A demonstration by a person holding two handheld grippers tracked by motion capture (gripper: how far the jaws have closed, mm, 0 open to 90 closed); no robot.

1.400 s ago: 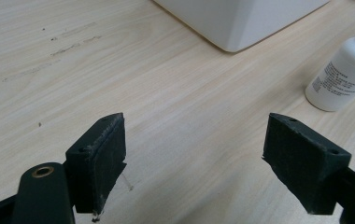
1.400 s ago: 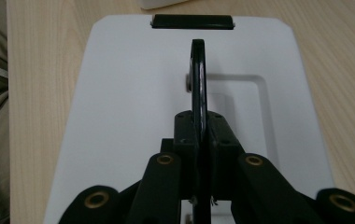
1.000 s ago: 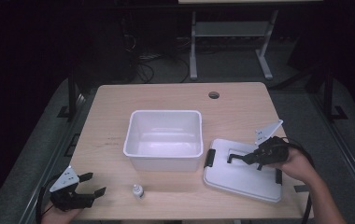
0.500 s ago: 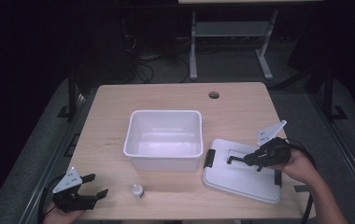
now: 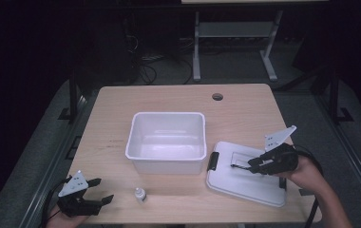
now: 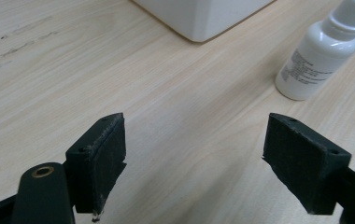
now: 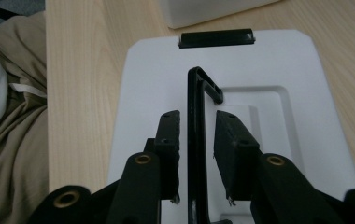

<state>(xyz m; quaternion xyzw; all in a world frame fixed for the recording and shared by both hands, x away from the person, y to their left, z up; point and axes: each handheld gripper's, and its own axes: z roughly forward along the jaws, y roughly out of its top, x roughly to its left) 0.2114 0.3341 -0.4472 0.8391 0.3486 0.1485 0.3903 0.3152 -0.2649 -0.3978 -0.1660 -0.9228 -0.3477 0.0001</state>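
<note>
Bottom left, the left gripper (image 5: 94, 194) sits wide apart on the table, small white bottle (image 5: 140, 194) just right of it. Centre, the white bin (image 5: 166, 141). Lower right, the lid (image 5: 246, 174) lies flat; the right gripper (image 5: 242, 166) straddles its raised black handle (image 7: 195, 140), jaws just easing apart, pads off it.

Right gripper (image 7: 197, 154) opening up, jaws having just been parting: the lid's black handle (image 7: 195, 121) standing upright between the pads with a thin gap showing on each side, no longer pinched. In the high view, right gripper sitting a touch lower on the white lid (image 5: 245, 183) than a second ago. Left gripper (image 5: 86, 197) drifting slightly down toward the near left edge of the table (image 5: 121, 102), jaws spread wide.
</note>
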